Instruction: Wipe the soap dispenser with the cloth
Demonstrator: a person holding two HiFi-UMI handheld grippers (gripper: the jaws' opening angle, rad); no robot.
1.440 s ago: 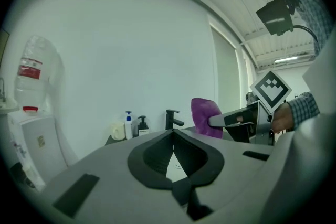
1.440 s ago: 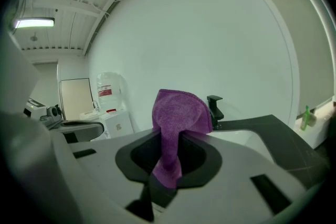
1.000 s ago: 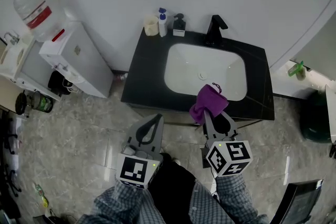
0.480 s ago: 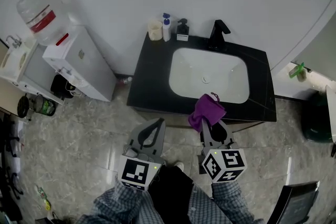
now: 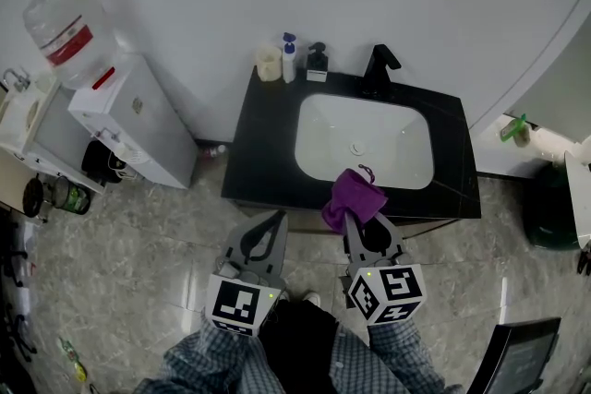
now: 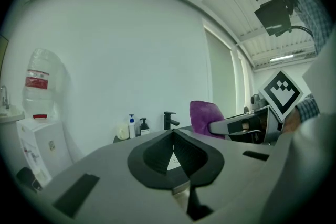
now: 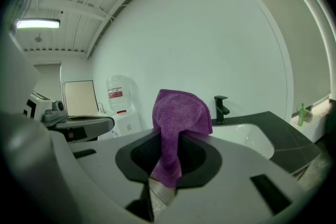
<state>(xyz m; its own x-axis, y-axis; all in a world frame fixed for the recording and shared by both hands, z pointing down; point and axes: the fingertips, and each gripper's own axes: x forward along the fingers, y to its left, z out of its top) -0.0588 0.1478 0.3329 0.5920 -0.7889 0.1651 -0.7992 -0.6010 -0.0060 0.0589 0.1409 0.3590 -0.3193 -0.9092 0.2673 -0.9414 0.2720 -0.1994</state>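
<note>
Fingers of right gripper (image 5: 357,222): clamped on purple cloth (image 5: 352,197), which bunches above the tips at the worktop's (image 5: 261,138) front edge. Fingers of left gripper (image 5: 276,217): together, empty, short of the worktop. Soap dispenser (image 5: 317,61): upright at the back edge, between blue-capped bottle (image 5: 288,57) and faucet (image 5: 378,69), well apart from the cloth.
</note>
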